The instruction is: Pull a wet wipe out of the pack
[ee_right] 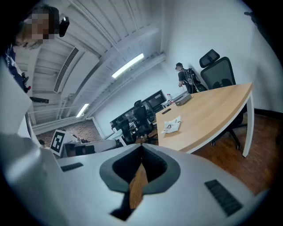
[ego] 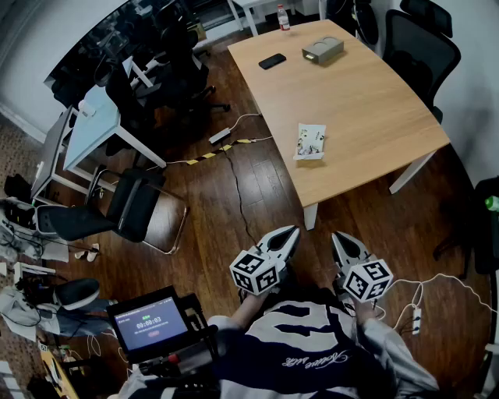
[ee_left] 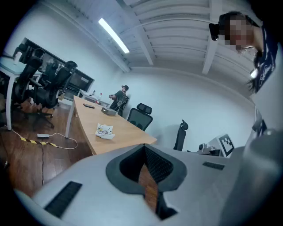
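The wet wipe pack (ego: 310, 143), white with a printed top, lies near the front edge of the wooden table (ego: 366, 109). It also shows small in the left gripper view (ee_left: 105, 131) and the right gripper view (ee_right: 171, 125). Both grippers are held close to the person's body, well short of the table and above the floor. My left gripper (ego: 293, 231) is shut with its tips touching and nothing between them (ee_left: 143, 146). My right gripper (ego: 337, 237) is shut and empty too (ee_right: 141, 146). Both point towards the table, slightly downward.
On the far part of the table lie a black phone (ego: 272, 61), a grey box (ego: 323, 50) and a bottle (ego: 283, 17). Office chairs (ego: 136, 210) stand to the left, and another (ego: 417, 39) behind the table. Cables (ego: 226, 140) run over the wooden floor. A device with a lit screen (ego: 150, 322) sits at the lower left.
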